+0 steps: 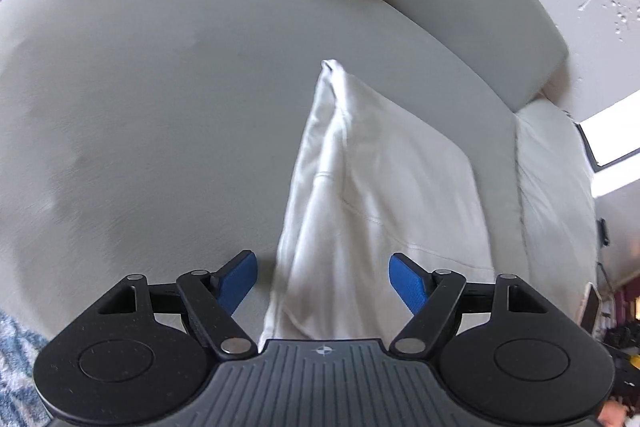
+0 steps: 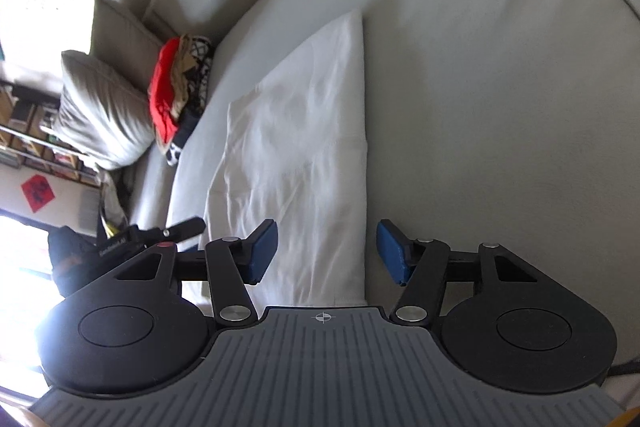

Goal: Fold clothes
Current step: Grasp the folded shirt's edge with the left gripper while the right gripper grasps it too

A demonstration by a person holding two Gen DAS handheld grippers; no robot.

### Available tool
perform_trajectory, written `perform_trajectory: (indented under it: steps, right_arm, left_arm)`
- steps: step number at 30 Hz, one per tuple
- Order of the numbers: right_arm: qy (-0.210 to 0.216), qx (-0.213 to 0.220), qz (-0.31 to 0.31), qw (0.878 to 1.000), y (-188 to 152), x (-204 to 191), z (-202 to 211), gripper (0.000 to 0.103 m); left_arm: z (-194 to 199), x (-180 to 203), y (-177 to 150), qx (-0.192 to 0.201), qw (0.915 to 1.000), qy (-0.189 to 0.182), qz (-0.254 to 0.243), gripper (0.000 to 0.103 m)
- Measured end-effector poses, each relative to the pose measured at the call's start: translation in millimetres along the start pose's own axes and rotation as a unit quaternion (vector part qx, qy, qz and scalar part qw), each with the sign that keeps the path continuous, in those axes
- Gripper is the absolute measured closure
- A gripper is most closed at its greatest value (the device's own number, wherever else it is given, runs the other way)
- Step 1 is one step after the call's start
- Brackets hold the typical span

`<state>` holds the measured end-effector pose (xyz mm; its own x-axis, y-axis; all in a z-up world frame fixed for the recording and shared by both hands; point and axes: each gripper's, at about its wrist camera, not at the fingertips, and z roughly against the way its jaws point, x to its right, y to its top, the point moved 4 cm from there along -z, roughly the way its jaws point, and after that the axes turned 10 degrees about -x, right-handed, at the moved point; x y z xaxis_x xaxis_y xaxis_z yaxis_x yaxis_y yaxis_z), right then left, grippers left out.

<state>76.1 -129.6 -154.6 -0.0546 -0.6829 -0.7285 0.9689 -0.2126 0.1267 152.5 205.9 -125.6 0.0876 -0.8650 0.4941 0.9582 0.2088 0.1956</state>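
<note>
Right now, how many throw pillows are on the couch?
2, both at the couch's far end beside the clothes pile: one pillow in front, another pillow behind it. More may be hidden.

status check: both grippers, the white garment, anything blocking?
Left hand-held gripper open, right hand-held gripper open, neither gripping. White garment lying partly folded on grey couch. Nothing in the way; folded clothes pile off to the side.

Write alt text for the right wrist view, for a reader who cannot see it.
The open right tool hangs over a folded white garment lying flat on a grey sofa. Farther off, a stack of folded clothes sits beside a beige cushion.
</note>
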Motion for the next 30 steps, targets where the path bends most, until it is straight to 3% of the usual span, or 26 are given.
perform_trajectory:
  steps: [4, 7, 13, 16, 18, 19, 20, 23, 24, 28, 30]
  right_arm:
    - [0.000, 0.006, 0.014, 1.000, 14.2, -3.5, -13.1, 0.041]
    - [0.030, 0.007, 0.012, 0.999, 31.0, -0.3, -31.1, 0.047]
    - [0.106, 0.008, -0.045, 0.993, 67.0, 14.9, -55.5, 0.051]
    - [0.118, 0.019, -0.069, 0.990, 78.9, 15.0, -65.9, 0.053]
    - [0.105, 0.026, -0.081, 0.991, 83.7, 13.3, -71.8, 0.064]
    - [0.088, 0.029, -0.087, 0.992, 84.8, 11.8, -74.2, 0.081]
    - [0.064, 0.030, -0.088, 0.994, 84.6, 9.4, -76.2, 0.093]
    - [-0.020, 0.055, -0.022, 0.998, 80.1, -16.3, -74.0, 0.095]
    - [-0.065, 0.065, 0.020, 0.996, 77.4, -32.6, -72.5, 0.095]
    - [-0.115, 0.100, 0.085, 0.985, 57.6, -79.0, -44.6, 0.096]
    - [-0.138, 0.117, 0.116, 0.977, 47.7, -102.1, -30.3, 0.096]
  left_arm:
    - [-15.0, 12.0, 5.6, -0.024, 0.9991, -0.014, -0.031, 0.030]
    - [-29.2, 23.0, 7.7, -0.042, 0.9970, -0.033, -0.057, 0.025]
    - [-52.5, 15.5, 31.3, -0.050, 0.9925, -0.111, -0.011, 0.023]
    - [-62.9, 15.9, 40.4, -0.046, 0.9892, -0.139, 0.007, 0.024]
    - [-65.6, 20.3, 41.0, -0.045, 0.9907, -0.128, 0.007, 0.038]
    - [-67.0, 22.5, 41.3, -0.044, 0.9914, -0.123, 0.006, 0.043]
    - [-66.8, 26.7, 40.0, -0.040, 0.9930, -0.111, 0.002, 0.052]
    - [-56.7, 50.7, 26.7, -0.009, 0.9989, -0.035, -0.029, 0.075]
    - [-53.1, 58.7, 22.4, 0.001, 0.9992, -0.009, -0.039, 0.087]
    - [-37.6, 91.0, 5.4, 0.042, 0.9915, 0.093, -0.080, 0.094]
    - [-22.8, 113.4, -11.4, 0.068, 0.9851, 0.115, -0.108, 0.095]
